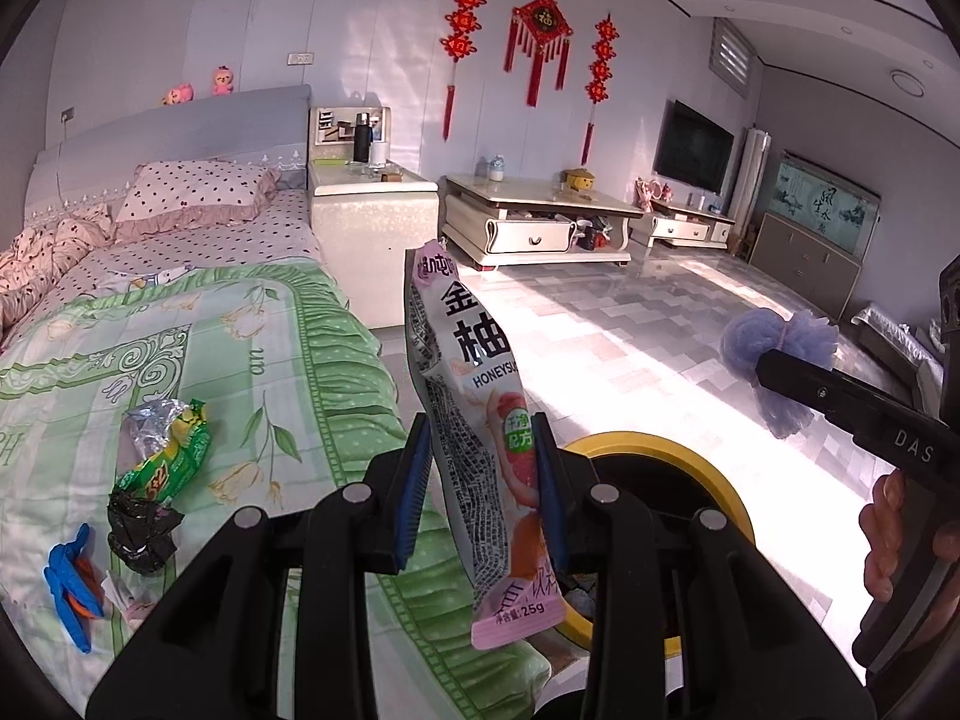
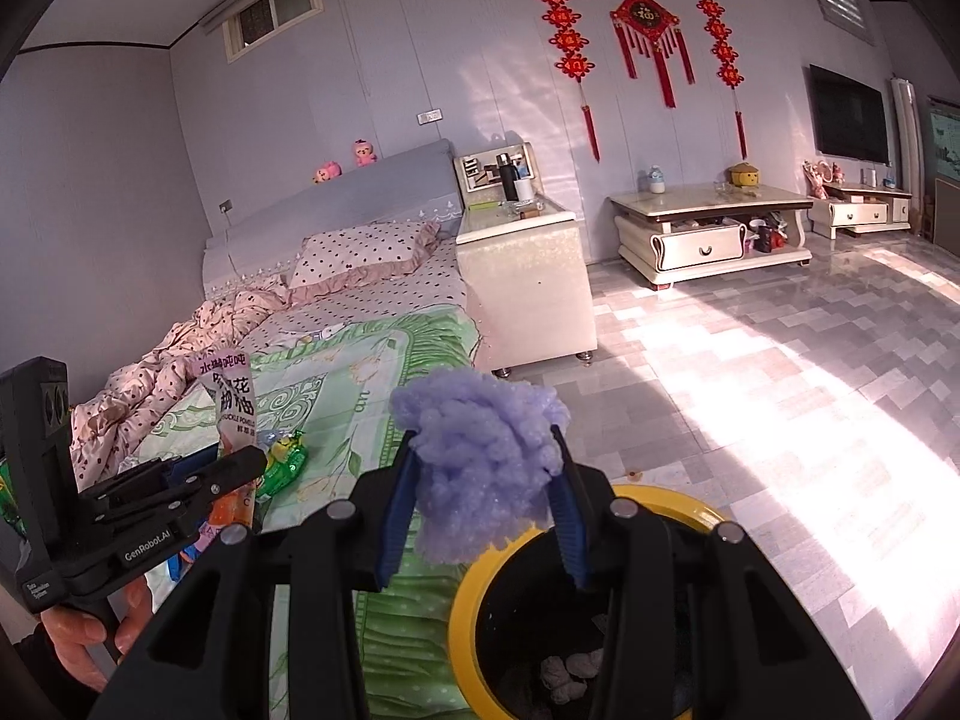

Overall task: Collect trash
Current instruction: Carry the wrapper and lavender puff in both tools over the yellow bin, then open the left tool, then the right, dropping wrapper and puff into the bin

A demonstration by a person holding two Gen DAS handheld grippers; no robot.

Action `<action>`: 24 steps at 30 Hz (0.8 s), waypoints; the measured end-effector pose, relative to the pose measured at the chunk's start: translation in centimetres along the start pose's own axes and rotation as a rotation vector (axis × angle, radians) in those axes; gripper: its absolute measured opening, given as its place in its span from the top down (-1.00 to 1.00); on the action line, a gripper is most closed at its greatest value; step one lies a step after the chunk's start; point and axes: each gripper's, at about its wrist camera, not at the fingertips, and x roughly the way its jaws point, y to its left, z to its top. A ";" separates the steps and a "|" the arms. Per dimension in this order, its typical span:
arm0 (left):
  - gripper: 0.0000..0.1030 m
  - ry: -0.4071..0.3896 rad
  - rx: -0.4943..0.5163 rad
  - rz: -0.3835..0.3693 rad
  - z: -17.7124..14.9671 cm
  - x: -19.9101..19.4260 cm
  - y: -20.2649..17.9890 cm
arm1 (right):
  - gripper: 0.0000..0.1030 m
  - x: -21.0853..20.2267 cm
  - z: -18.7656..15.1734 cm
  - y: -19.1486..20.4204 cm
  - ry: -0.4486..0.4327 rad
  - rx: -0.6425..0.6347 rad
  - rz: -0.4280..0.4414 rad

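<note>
A bed [image 1: 180, 330] under a green flowered blanket fills the left of the room, with a yellow-rimmed bin [image 2: 474, 588] just beside its edge. Over that bin the left gripper [image 1: 483, 492] pinches a tall pink-and-white snack packet [image 1: 474, 420], and the right gripper [image 2: 483, 498] clamps a fluffy purple wad [image 2: 480, 456]. On the blanket lie a green wrapper [image 1: 174, 456], a crumpled black wrapper [image 1: 144, 531] and a blue scrap [image 1: 69, 582].

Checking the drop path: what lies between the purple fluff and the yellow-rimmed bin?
Nothing: in the right wrist view the purple fluff, clamped in the right gripper, hangs above the bin.
</note>
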 end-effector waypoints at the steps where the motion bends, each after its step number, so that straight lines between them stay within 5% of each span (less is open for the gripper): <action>1: 0.40 0.005 0.009 -0.005 0.0 0.6 -0.6 | 0.26 0.1 -0.1 -0.5 0.003 0.007 -0.008; 24: 0.37 0.214 -0.009 -0.134 -5.2 13.2 -5.3 | 0.23 5.9 -3.9 -9.1 0.147 0.152 -0.118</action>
